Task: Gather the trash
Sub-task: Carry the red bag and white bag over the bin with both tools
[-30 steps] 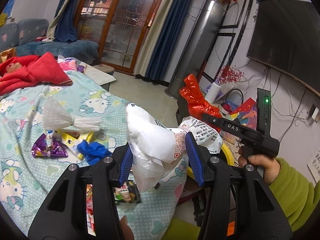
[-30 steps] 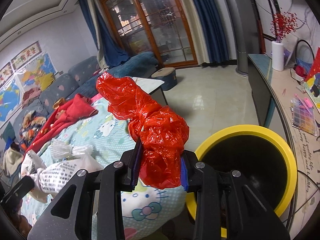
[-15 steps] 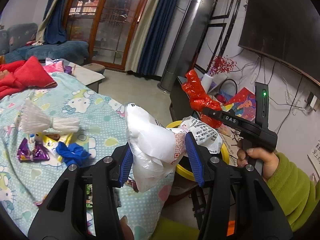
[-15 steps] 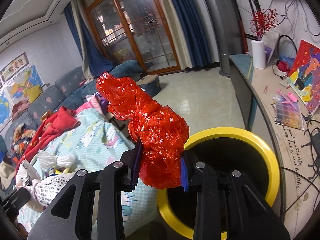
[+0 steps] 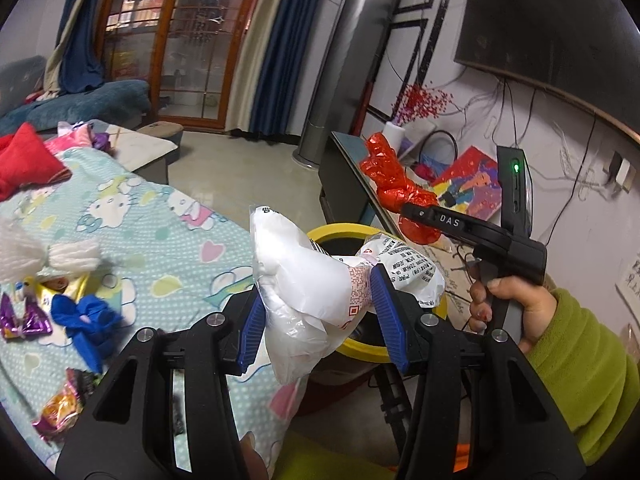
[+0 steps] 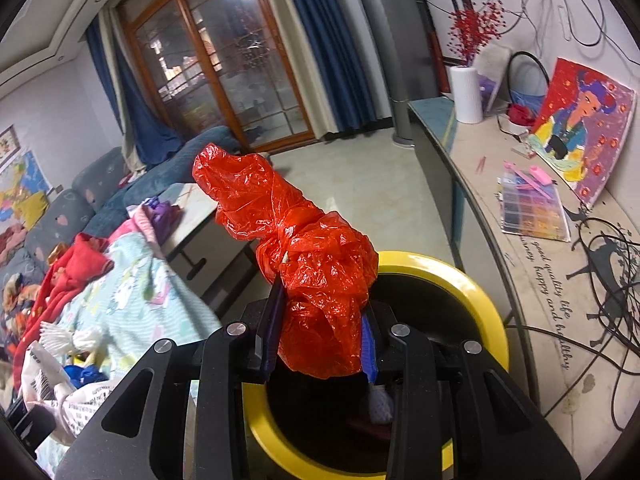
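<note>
My left gripper [image 5: 320,316] is shut on a crumpled white plastic bag with printed text [image 5: 312,280], held just in front of the yellow-rimmed trash bin [image 5: 340,232]. My right gripper [image 6: 320,340] is shut on a crumpled red plastic bag [image 6: 308,260], held over the bin's near rim [image 6: 472,292]. The right gripper and red bag also show in the left wrist view [image 5: 400,196], beyond the bin. The white bag shows at lower left in the right wrist view [image 6: 60,396].
More trash lies on the Hello Kitty blanket [image 5: 140,240]: a white mesh wad [image 5: 40,252], a blue scrap [image 5: 84,320], purple and yellow wrappers [image 5: 24,316]. A low cabinet [image 6: 540,260] with a painting, cables and a white vase stands right of the bin.
Both grippers have moved toward the bin with their bags still held. The right gripper now hangs over the bin's rim; the left gripper is closer to the bin.
</note>
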Tool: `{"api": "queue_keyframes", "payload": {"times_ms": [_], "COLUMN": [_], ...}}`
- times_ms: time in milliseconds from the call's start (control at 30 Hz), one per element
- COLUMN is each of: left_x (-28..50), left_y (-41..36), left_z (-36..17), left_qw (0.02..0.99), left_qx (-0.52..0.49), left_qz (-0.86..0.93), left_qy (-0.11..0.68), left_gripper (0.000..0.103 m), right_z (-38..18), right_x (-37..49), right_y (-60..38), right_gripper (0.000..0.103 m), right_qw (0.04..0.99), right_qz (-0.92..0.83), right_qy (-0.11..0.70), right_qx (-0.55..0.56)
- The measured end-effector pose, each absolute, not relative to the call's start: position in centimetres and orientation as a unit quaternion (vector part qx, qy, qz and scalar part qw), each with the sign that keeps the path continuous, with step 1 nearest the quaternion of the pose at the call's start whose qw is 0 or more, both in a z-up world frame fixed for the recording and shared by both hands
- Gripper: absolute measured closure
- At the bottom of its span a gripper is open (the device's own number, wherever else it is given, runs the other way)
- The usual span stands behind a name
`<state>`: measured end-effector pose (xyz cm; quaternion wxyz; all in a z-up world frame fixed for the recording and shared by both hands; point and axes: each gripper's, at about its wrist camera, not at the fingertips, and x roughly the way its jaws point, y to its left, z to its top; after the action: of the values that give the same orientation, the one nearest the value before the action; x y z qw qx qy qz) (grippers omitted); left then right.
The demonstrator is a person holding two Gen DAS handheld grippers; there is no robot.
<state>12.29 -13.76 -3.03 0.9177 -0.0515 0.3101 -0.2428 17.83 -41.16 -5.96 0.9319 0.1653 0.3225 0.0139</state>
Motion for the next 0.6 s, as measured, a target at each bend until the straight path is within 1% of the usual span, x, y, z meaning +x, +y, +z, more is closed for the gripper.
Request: {"api": "queue_keyframes", "payload": {"times_ms": [300,600], "left_x": [13.1,15.5], "left_y": [-17.1,-19.9], "left_z": [-4.4,-6.0], "left_qw": [0.912,0.903], "left_qx": [-0.014,0.012], "left_qz": [-0.250,-0.252], "left_qy": [0.325,0.347], "left_gripper": [0.061,0.061], "right_z": [-7.9,-9.6], "right_x": [18.3,18.6], "right_y": [-43.5,-45.8], "right_gripper": [0.072,0.071], "right_qw": [0.923,0.913], "right_qz": [0.000,-0.011], "right_qy": [0.340,0.355], "right_qx": [0.179,0.200]}}
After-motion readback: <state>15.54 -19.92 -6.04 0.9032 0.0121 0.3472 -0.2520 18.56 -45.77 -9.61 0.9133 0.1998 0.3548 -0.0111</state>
